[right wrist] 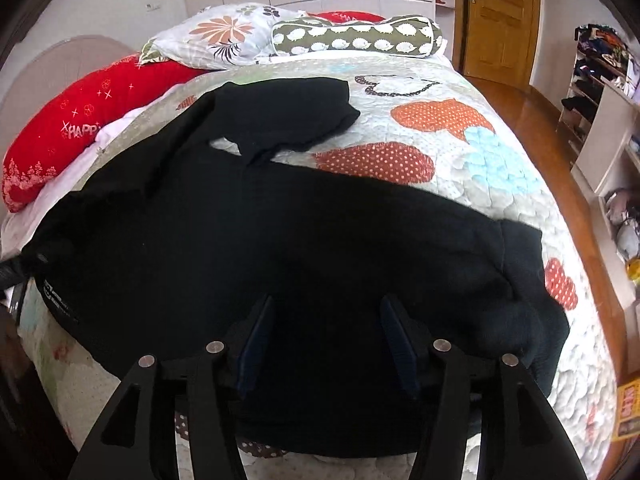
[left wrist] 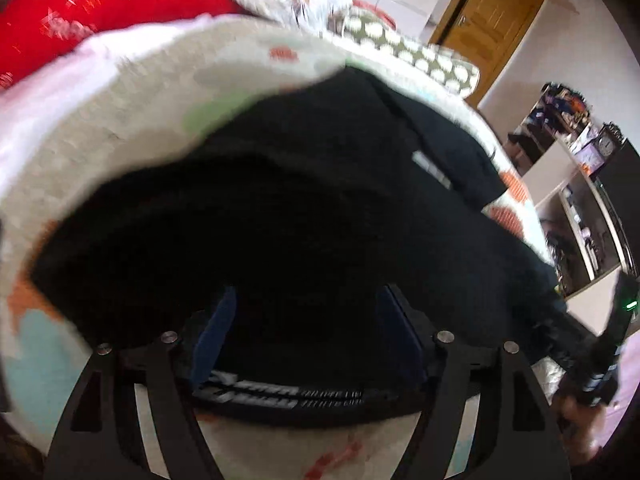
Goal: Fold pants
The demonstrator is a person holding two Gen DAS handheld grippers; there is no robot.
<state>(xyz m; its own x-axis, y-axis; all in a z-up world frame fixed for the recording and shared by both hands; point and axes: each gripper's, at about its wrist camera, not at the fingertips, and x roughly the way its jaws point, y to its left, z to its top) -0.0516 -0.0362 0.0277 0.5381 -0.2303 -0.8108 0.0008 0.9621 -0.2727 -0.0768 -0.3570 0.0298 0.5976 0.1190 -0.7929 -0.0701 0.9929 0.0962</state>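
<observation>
Pants (right wrist: pixel 280 248) matt black cloth, bedspread (right wrist: pixel 480 184) quilted cloth, door (right wrist: pixel 496 20) glossy wood.

The pants (right wrist: pixel 280 240) are black, of a soft, matte cloth, and lie spread across the near half of the quilted bed, not yet folded flat. One leg runs off to the right, its cuff end rumpled and doubled over near the bed's right edge. The other leg reaches away toward the pillows and is turned back on itself at its far end. The waistband (left wrist: pixel 280 396) (printed with white lettering, too blurred to read) lies at the near left edge.
</observation>
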